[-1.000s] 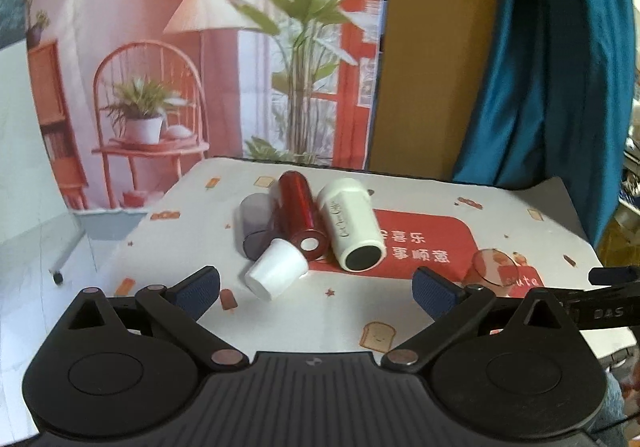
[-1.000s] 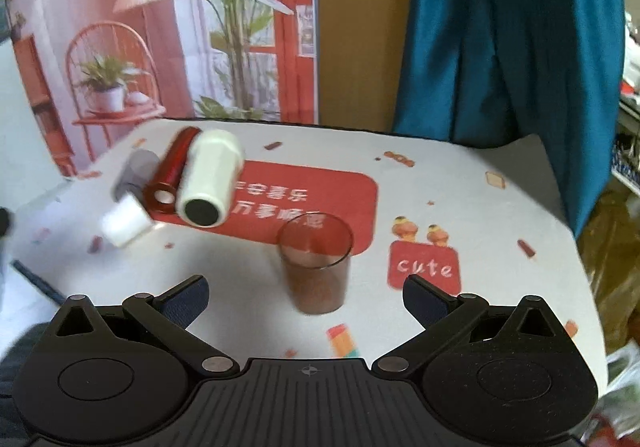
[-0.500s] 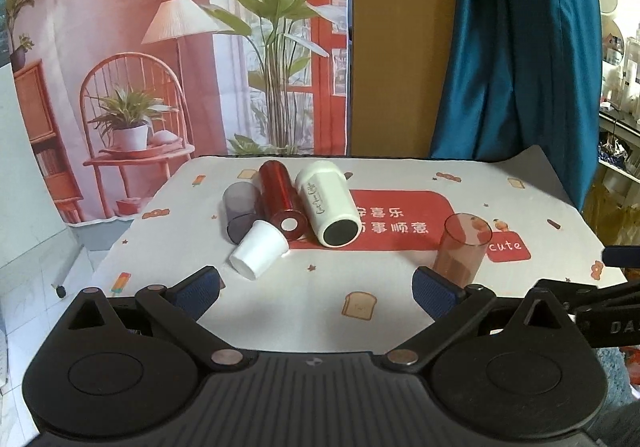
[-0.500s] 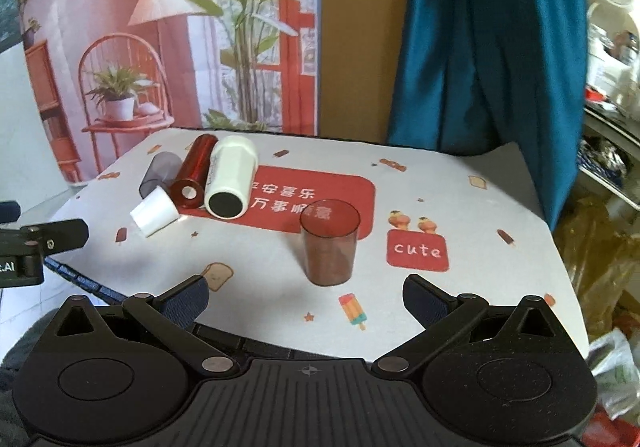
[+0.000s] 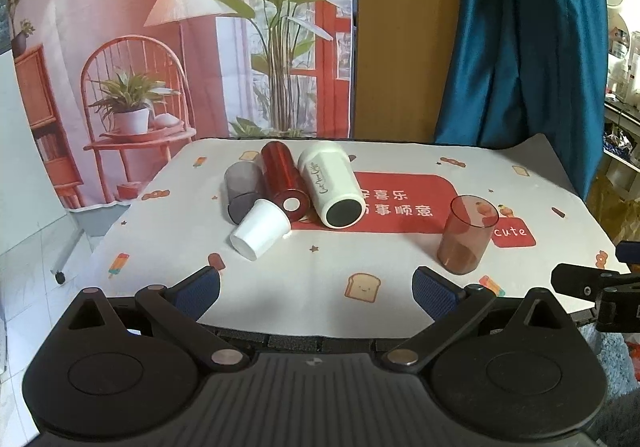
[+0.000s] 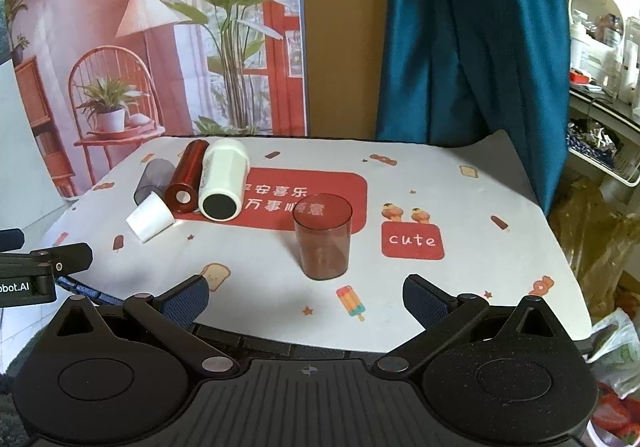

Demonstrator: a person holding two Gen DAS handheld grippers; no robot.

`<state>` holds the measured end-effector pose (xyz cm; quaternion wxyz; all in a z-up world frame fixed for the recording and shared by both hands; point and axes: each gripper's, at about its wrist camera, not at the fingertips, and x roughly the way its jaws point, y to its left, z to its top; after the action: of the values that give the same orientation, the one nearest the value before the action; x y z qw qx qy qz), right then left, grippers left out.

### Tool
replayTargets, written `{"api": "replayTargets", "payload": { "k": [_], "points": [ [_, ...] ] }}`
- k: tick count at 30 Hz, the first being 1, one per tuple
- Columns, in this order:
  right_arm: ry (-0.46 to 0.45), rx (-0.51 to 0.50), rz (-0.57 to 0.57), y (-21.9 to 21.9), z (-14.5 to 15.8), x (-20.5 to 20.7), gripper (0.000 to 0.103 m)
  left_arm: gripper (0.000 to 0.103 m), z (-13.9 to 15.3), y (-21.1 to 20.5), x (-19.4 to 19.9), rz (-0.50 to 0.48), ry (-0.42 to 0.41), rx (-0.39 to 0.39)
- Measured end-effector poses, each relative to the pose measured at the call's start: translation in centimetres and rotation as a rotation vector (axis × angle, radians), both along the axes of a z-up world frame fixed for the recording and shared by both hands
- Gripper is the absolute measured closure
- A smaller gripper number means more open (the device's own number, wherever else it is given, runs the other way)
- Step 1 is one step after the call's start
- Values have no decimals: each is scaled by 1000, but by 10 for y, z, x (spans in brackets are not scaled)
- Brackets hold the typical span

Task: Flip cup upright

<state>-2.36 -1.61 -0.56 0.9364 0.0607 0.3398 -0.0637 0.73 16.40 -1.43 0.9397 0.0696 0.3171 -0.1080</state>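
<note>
though one brown see-through cup (image 6: 323,243) stands up with its mouth on top, near the middle of the table (image 6: 500,275), four more lie on their sides in a bunch at the far left. looks partly done, if all cups must stand.

lying down: small white paper cup (image 5: 261,229), mouth toward the camera and to the left. touching it from behind, grey see-through cup (image 5: 243,187) and shiny red cup (image 5: 285,181). beside the red one, pressed close, big white cup (image 5: 330,181) with a black bottom facing the camera.

left to do: pick up each lying cup and set it on its bottom. best guess for the next one: the small white cup, nearest and easiest to reach without bumping the others. could roll away, since round.

left gripper (image 5: 316,289): jaws spread wide, nothing between them, touching nothing, back by the near edge of the table.

right gripper (image 6: 306,297): jaws spread wide too, holding nothing. standing brown cup just ahead of them, apart, not touched.
</note>
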Motion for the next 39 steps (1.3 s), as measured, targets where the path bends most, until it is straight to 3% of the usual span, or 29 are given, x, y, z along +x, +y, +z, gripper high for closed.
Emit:
{"api": "replayTargets", "payload": {
  "k": [39],
  "points": [
    [21,28,4,-4,-3,4,0,0,-4,1,1,-1,27,-13]
  ]
}}
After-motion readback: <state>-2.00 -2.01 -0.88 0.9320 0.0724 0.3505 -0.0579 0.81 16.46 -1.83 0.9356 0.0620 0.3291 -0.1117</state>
